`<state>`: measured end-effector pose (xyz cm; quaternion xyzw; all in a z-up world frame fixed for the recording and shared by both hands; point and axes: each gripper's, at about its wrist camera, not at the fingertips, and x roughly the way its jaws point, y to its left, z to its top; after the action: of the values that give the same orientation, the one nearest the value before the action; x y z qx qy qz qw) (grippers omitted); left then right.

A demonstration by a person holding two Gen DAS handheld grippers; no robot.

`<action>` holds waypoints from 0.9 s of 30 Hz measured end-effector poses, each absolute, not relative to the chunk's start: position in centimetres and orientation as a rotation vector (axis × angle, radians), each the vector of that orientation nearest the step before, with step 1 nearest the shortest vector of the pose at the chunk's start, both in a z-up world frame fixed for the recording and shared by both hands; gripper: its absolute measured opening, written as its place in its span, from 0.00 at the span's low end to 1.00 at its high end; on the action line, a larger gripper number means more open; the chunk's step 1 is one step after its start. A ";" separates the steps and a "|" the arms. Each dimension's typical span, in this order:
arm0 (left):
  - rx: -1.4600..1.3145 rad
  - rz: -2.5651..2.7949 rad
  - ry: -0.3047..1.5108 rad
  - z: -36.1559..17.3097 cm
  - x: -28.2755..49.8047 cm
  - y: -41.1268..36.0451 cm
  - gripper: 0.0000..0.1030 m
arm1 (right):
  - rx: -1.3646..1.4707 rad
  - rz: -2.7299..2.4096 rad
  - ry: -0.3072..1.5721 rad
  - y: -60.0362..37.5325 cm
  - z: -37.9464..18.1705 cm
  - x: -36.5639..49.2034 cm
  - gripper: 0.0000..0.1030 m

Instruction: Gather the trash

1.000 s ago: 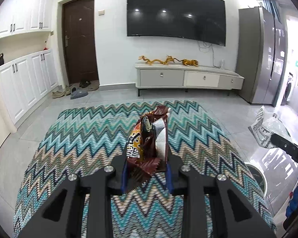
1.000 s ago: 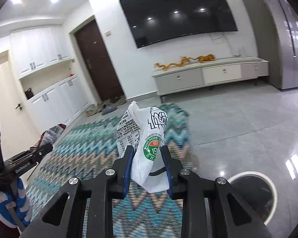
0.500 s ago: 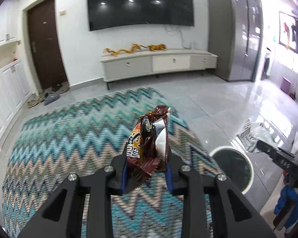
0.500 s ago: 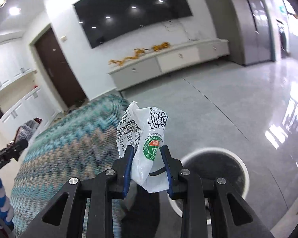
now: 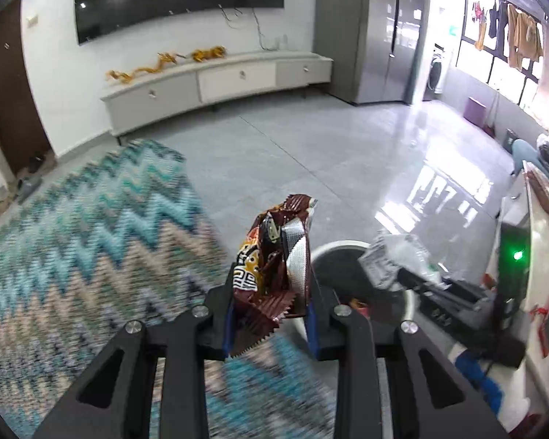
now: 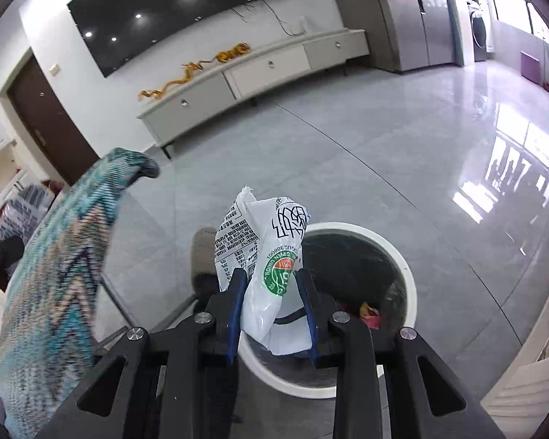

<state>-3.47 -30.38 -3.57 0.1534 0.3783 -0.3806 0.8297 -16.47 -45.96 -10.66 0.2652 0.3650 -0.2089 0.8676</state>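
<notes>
My left gripper (image 5: pixel 271 311) is shut on a crumpled brown snack wrapper (image 5: pixel 274 256) and holds it above the rug's edge, just left of the round white trash bin (image 5: pixel 338 247). My right gripper (image 6: pixel 271 303) is shut on a white plastic bag (image 6: pixel 271 259) with black print and a green round logo, held over the near left part of the bin (image 6: pixel 402 267). The bin holds some colourful trash (image 6: pixel 366 311). The right gripper and its bag also show in the left wrist view (image 5: pixel 402 267), over the bin.
A zigzag teal rug (image 5: pixel 91 256) covers the floor to the left. A low TV cabinet (image 6: pixel 256 77) stands at the far wall, a grey fridge (image 5: pixel 377 33) to its right. A white counter edge (image 5: pixel 538 237) is at the right. Glossy grey tiles surround the bin.
Both grippers have swung right, away from the rug, and closer to the bin. The bin now lies right under the right gripper's bag. Both still hold their trash.
</notes>
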 end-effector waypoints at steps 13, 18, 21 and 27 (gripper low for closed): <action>0.150 -1.014 0.995 -5.9 -1.8 -37.1 0.58 | 0.566 -0.571 0.816 -50.3 -12.7 -16.6 0.42; 0.123 -0.981 0.970 -4.9 -1.3 -35.6 0.58 | 0.545 -0.599 0.805 -50.1 -11.7 -16.9 0.47; 0.114 -0.902 0.926 -3.9 -0.7 -33.8 0.58 | 0.518 -0.615 0.798 -49.5 -10.7 -16.6 0.49; 0.076 -0.708 0.847 -2.2 1.2 -27.6 0.59 | 0.443 -0.580 0.728 -45.8 -6.8 -14.7 0.64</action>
<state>1.24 -27.58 -2.22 0.0359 0.4021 -0.3363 0.8508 -14.71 -45.79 -6.77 0.2117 0.3482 -0.2772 0.8701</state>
